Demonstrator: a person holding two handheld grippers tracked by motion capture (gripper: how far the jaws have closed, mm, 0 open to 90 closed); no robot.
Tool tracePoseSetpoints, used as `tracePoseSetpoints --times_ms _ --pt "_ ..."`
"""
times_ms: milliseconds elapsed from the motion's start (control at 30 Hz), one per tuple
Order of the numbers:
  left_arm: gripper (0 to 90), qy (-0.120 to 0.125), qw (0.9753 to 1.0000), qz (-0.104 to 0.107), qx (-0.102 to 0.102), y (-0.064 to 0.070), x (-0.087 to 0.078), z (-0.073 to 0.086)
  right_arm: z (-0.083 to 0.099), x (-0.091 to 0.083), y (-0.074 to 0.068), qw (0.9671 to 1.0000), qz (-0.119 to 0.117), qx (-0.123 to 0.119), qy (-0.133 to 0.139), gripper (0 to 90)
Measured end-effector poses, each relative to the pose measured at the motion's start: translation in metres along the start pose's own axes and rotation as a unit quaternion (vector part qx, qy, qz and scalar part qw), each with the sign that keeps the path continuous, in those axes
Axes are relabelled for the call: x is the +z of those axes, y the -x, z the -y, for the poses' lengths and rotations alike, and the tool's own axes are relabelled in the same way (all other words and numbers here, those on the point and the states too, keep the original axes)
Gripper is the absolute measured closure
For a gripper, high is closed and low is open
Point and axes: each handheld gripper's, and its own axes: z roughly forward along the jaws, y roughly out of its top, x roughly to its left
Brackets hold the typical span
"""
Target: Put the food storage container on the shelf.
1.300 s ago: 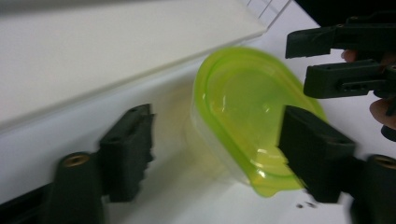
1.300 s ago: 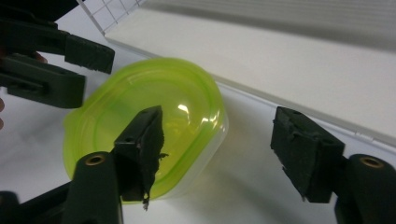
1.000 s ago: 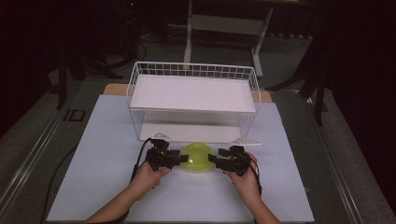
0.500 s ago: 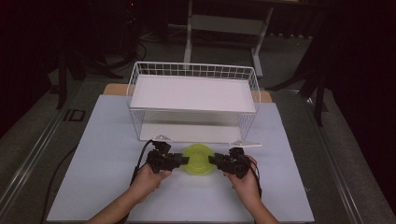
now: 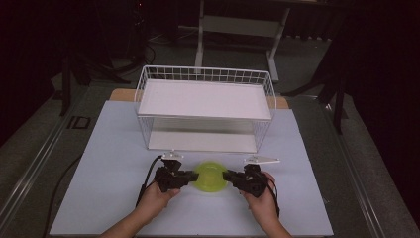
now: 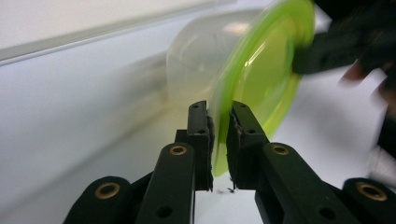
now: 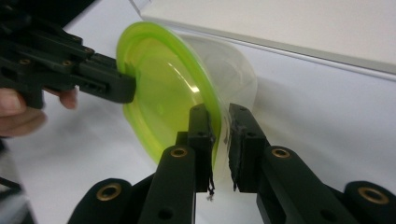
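A clear plastic container (image 6: 198,60) with a lime-green lid (image 5: 210,176) sits low over the white table between my two grippers. My left gripper (image 5: 189,176) is shut on the lid's left rim, and the left gripper view shows its jaws pinching the green edge (image 6: 219,140). From the other side, my right gripper (image 5: 229,177) is shut on the lid's right rim (image 7: 219,135). The clear body (image 7: 233,70) points away from the lid toward the rack. Each gripper view shows the other gripper across the lid: the right one (image 6: 336,42), the left one (image 7: 88,77).
A white two-level wire rack (image 5: 205,99) stands just behind the container, with its lower shelf (image 5: 200,141) open toward me. The white table cover (image 5: 104,148) spreads to both sides. Cables trail from the left gripper (image 5: 148,178).
Both grippers and the lidded container have shifted a little toward the near edge of the table. The grip on both sides of the lid is unchanged.
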Motion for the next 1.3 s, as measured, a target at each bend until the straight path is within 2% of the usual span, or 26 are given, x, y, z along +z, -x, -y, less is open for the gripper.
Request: tracePoseSetpoints --times_ms 133,333,667,733,900,1167,1267,1300 --pt "81.8 0.02 0.9998 0.001 -0.003 0.001 -0.007 0.0 -0.002 -0.001 -0.004 0.9999 -0.003 -0.005 0.009 80.6" --pt "81.9 0.041 0.9991 0.012 -0.004 -0.002 -0.02 -0.012 -0.016 -0.006 -0.008 0.9995 -0.008 -0.006 0.03 80.7" --pt "81.8 0.081 0.9966 0.012 -0.005 -0.01 -0.029 -0.032 -0.038 -0.003 -0.004 0.9981 -0.012 0.013 0.06 80.4" --pt "81.8 0.087 0.9961 0.013 -0.004 -0.012 -0.029 -0.034 -0.041 -0.001 -0.003 0.9977 -0.012 0.02 0.063 80.2" --pt "82.1 0.102 0.9946 0.019 -0.008 -0.017 -0.025 -0.035 -0.045 0.003 0.0 0.9974 0.002 0.019 0.07 79.8" --pt "82.3 0.121 0.9921 0.025 -0.023 -0.026 -0.017 -0.038 -0.049 0.011 0.01 0.9966 0.011 0.031 0.075 79.6" --pt "82.2 0.14 0.9887 0.037 -0.039 -0.033 -0.015 -0.038 -0.052 0.015 0.015 0.9958 0.009 0.038 0.083 79.5" --pt "82.2 0.14 0.9883 0.041 -0.045 -0.035 -0.014 -0.037 -0.053 0.016 0.015 0.9956 0.008 0.039 0.084 79.6"
